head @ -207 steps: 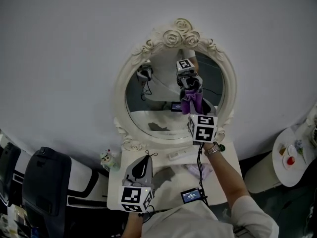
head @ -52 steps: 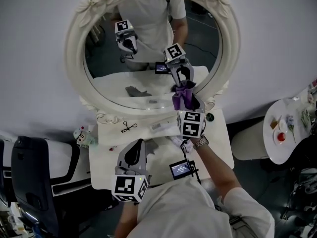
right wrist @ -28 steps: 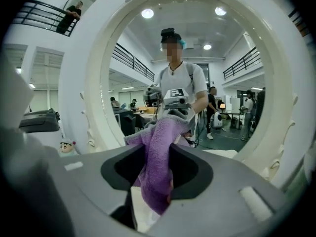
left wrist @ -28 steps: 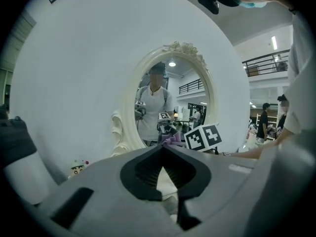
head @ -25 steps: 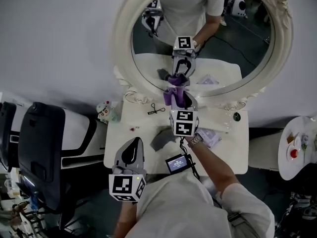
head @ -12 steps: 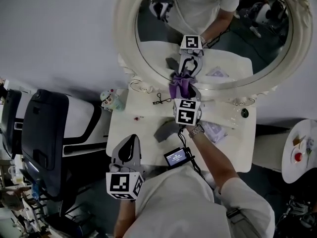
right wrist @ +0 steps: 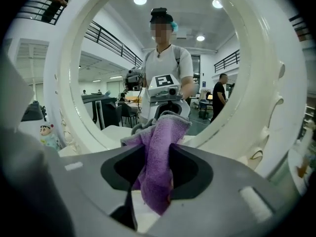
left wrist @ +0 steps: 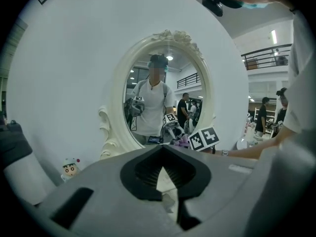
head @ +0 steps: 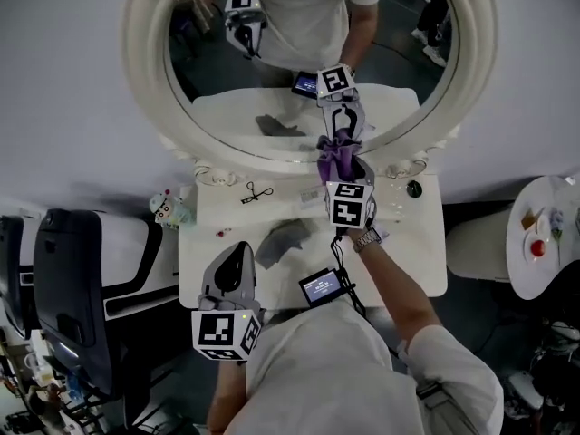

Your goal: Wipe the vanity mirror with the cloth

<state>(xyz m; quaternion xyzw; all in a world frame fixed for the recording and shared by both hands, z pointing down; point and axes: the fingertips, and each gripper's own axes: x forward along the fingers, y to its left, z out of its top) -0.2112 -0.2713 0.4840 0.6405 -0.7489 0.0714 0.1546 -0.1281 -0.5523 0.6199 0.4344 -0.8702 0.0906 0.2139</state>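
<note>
Sliding rightward since half a second ago, the cloth (head: 338, 155) now sits about midway along the bottom of the mirror (head: 272, 98), where it was nearer the left side before. It is a purple bundle sticking out ahead of the right gripper (head: 343, 172), and its front looks to be against the lowest strip of glass, just above the white frame (head: 149, 107).

The right gripper's jaws are clamped on the cloth. A thick fold fills the gap between them and a tail hangs below, as the right gripper view shows (right wrist: 157, 152).

To do this stroke well, I judge that only the soft bundle should meet the glass, so the gripper should stay tilted with its hard tips behind the fabric. Steady, light pressure and overlapping passes would suit. So low down, the carved frame just under the tool could snag the cloth, so the stroke wants to run level and turn back before the curve on either side.

The left gripper (head: 241, 252) hangs well behind and to the left, jaws together with nothing in them, over the table (head: 426, 261). A grey rag (head: 281, 240) lies just ahead of it.
</note>
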